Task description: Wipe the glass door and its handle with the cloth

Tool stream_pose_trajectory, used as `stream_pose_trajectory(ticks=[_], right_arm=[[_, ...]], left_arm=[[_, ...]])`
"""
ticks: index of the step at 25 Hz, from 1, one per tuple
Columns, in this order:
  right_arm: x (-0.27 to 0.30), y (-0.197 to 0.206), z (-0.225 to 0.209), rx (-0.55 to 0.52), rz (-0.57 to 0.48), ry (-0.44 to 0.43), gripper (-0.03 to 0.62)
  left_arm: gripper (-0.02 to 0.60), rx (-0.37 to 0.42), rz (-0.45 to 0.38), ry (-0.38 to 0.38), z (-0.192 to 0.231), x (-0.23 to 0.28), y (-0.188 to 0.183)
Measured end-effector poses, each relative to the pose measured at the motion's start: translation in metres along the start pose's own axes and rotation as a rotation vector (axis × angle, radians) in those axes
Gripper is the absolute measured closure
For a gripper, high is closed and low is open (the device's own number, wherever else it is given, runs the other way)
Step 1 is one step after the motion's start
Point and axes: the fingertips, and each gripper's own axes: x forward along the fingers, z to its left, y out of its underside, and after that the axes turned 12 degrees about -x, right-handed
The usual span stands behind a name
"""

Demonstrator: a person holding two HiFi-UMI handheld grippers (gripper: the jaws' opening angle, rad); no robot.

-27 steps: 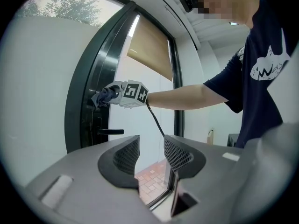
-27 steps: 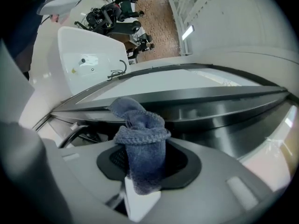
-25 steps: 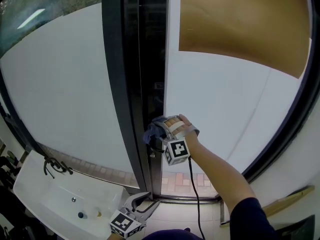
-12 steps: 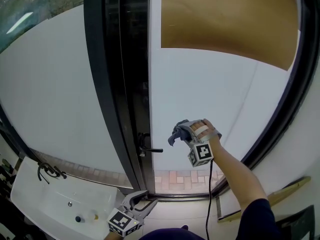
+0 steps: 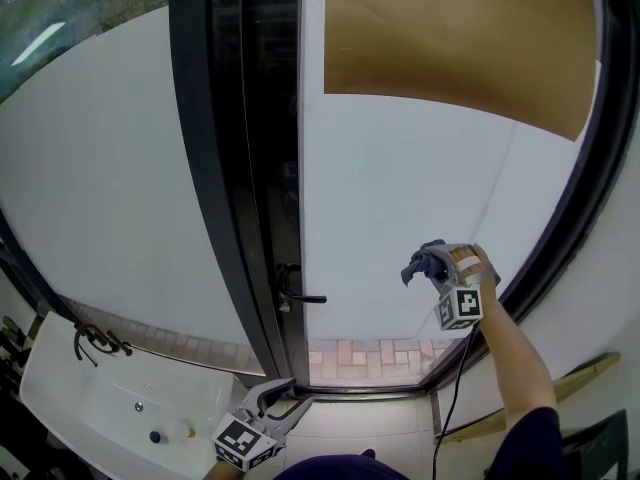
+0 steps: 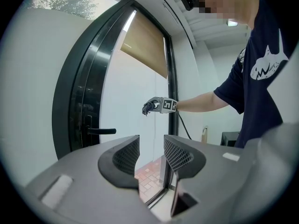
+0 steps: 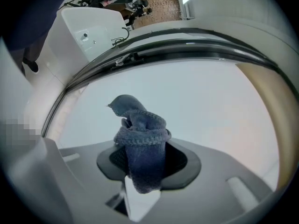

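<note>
Near the glass door's (image 5: 400,188) lower right: right gripper (image 5: 436,264) clamped on the bunched blue-grey cloth (image 7: 140,139), wad protruding forward for wiping. Lever handle (image 5: 300,297) well apart. Left gripper (image 6: 152,152) low, jaws parted, empty; judged unneeded.

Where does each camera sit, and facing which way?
Head view: head-mounted, looks down at frosted glass door, black lever handle; left hand-held gripper, right hand-held gripper, forearm show.
Left gripper view: low, looks up past open jaws at door; torso shows.
Right gripper view: faces glass; jaws shut on dark blue knitted cloth.
Shared: first two both show the handle.
</note>
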Motion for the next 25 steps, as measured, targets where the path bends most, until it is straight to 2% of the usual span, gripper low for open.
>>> stream_pose_trajectory(ticks=[3,6,9,12,17,21,25], right_arm=[[-0.006,0.014,-0.001,0.047,0.043,0.009,0.447],[-0.008,-0.005,-0.013,0.102,0.018,0.042,0.447],[-0.007,-0.056,-0.042,0.137,-0.085,0.089,0.447],[0.004,-0.125,-0.066,0.136,-0.217,0.114,0.447],[0.028,-0.231,-0.092,0.129,-0.379,0.104,0.447],[0.052,-0.292,-0.101,0.105,-0.446,0.084,0.447],[0.08,-0.324,-0.099,0.068,-0.434,0.07,0.447]], left_arm=[[0.423,0.002,-0.006,-0.001,0.001,-0.001,-0.001],[0.423,0.002,-0.011,-0.003,0.001,-0.003,-0.001],[0.423,0.001,-0.014,-0.008,0.003,-0.005,0.0],[0.423,-0.002,-0.016,-0.017,0.002,-0.01,0.001],[0.423,-0.004,-0.032,-0.046,0.003,-0.021,-0.002],[0.423,-0.016,-0.04,-0.086,0.009,-0.033,-0.002],[0.423,-0.031,-0.051,-0.116,0.013,-0.041,-0.003]])
